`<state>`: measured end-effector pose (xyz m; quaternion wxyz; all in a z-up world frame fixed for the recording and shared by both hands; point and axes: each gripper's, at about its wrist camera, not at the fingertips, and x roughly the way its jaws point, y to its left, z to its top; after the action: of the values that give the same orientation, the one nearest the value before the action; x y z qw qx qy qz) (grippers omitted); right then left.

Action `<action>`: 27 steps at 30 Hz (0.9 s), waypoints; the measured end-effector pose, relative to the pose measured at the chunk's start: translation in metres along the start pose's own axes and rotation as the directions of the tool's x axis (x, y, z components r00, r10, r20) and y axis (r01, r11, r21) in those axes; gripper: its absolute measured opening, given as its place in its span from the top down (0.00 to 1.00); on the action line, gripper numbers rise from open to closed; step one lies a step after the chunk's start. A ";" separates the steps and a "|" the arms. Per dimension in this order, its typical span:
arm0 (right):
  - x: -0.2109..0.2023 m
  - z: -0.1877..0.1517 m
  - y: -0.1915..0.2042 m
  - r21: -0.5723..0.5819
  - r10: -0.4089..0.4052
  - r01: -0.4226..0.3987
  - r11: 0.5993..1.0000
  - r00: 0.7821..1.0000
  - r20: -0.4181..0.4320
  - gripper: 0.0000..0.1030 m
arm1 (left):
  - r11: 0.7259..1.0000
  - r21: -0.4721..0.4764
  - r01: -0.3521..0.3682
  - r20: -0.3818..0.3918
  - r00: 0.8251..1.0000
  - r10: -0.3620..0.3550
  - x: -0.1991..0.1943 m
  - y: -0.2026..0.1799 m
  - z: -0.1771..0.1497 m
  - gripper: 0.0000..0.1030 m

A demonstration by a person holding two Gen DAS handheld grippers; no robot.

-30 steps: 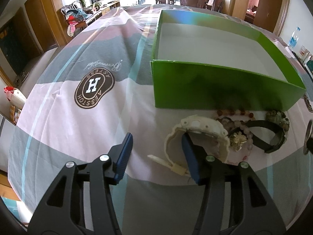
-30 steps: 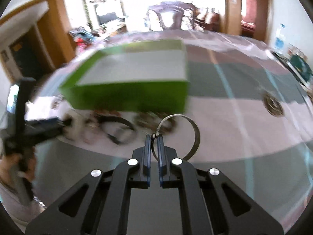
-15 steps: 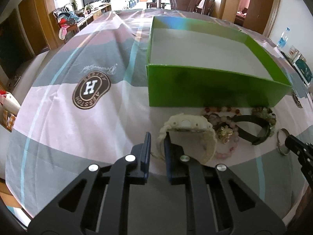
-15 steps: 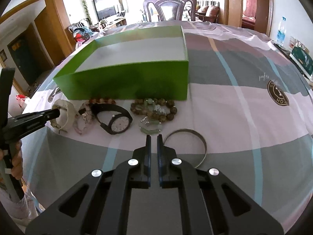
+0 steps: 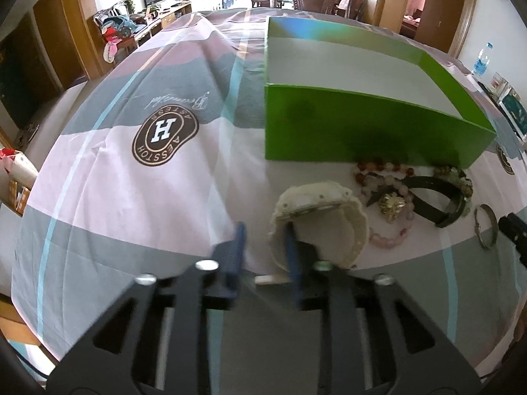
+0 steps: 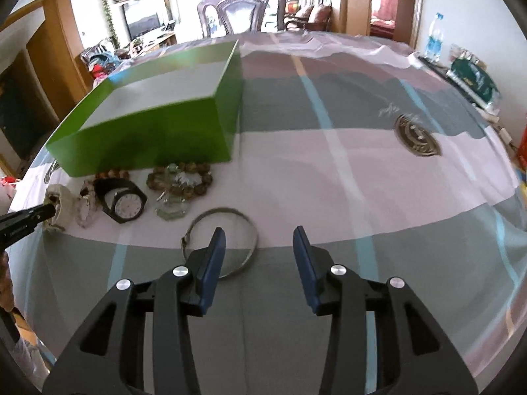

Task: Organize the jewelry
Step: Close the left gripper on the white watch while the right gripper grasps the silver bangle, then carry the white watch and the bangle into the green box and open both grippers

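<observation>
Left gripper [image 5: 265, 240]: jaws partly open, nothing clamped; its right finger sits inside the loop of the white watch, its left finger outside, over bare cloth. Whether the finger touches the strap cannot be told.

Right gripper [image 6: 260, 247]: jaws wide apart, holding nothing; its left finger overlaps the silver bangle in view, the right finger stands over bare cloth.

Tablecloth [image 5: 138, 197]: pink and grey bands with thin blue lines, brown round emblem; all items lie on it.

Green box [image 5: 346, 131]: open-topped, pale interior, nothing seen inside; the jewelry lies in a row along its near wall.

White watch [image 5: 316, 207]: cream strap looped, case tipped on edge, at the left end of the row.

Black watch [image 6: 126, 202]: white dial facing up, beside the white watch, strap looped toward the box.

Silver bangle [image 6: 230, 230]: thin open ring, lying flat, nearest the right gripper, apart from the box.

Brown bead bracelet [image 6: 181, 177]: dark and clear beads, close to the box's front wall.

Pink bead bracelet [image 5: 392, 240]: pale beads, between the two watches, with a gold charm [image 5: 392, 204] on it.
</observation>
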<state>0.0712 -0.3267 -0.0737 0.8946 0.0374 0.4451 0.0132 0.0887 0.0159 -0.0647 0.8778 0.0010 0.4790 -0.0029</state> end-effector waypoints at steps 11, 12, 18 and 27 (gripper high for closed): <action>0.019 -0.002 0.019 -0.048 0.002 -0.003 0.999 1.000 -0.025 0.96 | 1.000 0.004 0.010 -0.010 1.000 -0.010 0.008 0.000 0.001 0.90; 0.018 -0.003 0.020 -0.051 0.005 -0.006 0.999 1.000 -0.024 0.96 | 1.000 0.002 0.007 -0.007 1.000 -0.007 0.007 0.000 0.001 0.90; 0.003 0.004 0.029 -0.064 0.027 -0.025 0.998 0.999 0.019 0.96 | 1.000 -0.005 -0.013 0.036 0.999 0.013 -0.013 0.000 0.000 0.90; -0.053 0.046 0.055 -0.121 0.095 -0.070 0.990 0.972 0.214 0.96 | 1.000 0.008 -0.011 0.175 0.985 0.010 -0.057 -0.008 0.032 0.90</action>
<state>0.0766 -0.2778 0.0006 0.9376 0.0066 0.3401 0.0714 0.0843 0.0081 0.0008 0.9164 0.0071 0.4002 -0.0005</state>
